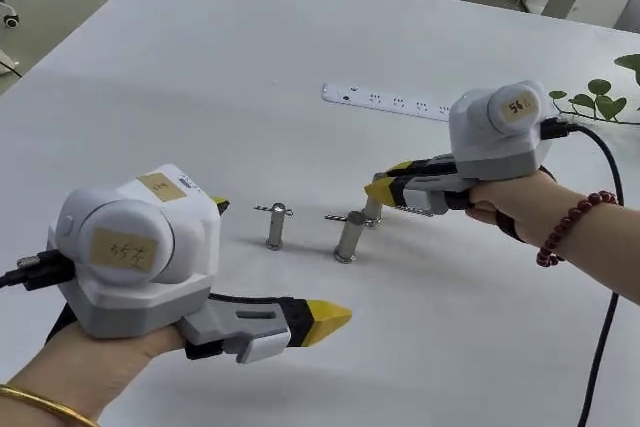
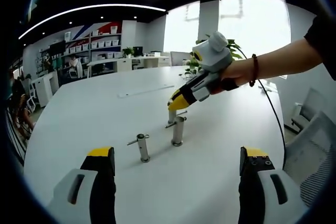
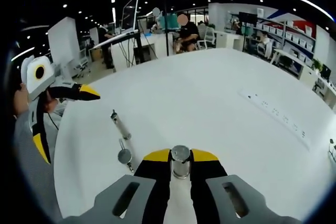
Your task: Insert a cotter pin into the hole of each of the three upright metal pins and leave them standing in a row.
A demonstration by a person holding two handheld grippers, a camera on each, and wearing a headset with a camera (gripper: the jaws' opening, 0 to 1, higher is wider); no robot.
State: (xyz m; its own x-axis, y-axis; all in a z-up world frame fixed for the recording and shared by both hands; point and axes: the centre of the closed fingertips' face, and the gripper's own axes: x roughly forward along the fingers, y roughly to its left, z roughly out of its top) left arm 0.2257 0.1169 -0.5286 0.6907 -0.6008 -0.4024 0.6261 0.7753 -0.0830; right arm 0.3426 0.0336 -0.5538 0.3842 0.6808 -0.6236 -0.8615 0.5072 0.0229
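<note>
Right gripper (image 3: pixel 181 157) jaws pinch the third metal pin (image 3: pixel 180 169), upright on the surface (image 1: pixel 300 77). Left gripper (image 2: pixel 177 156) jaws spread, idle. I judge a sideways tug could topple it into the neighbour pin (image 1: pixel 349 235).

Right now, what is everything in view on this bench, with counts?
Metal pins: three, silver, upright mid-table: near pin, middle pin, far pin.
Cotter pins: two, silver, through the near and middle pins' tops.
Power strip: one, white, far side of table.
Plant: one, green, table's right edge.
Table: one, white.
Left tongs: yellow-tipped, open, apart from the pins.
Right tongs: yellow-tipped, shut on the far pin.
Hands: two, one holding each tongs.
</note>
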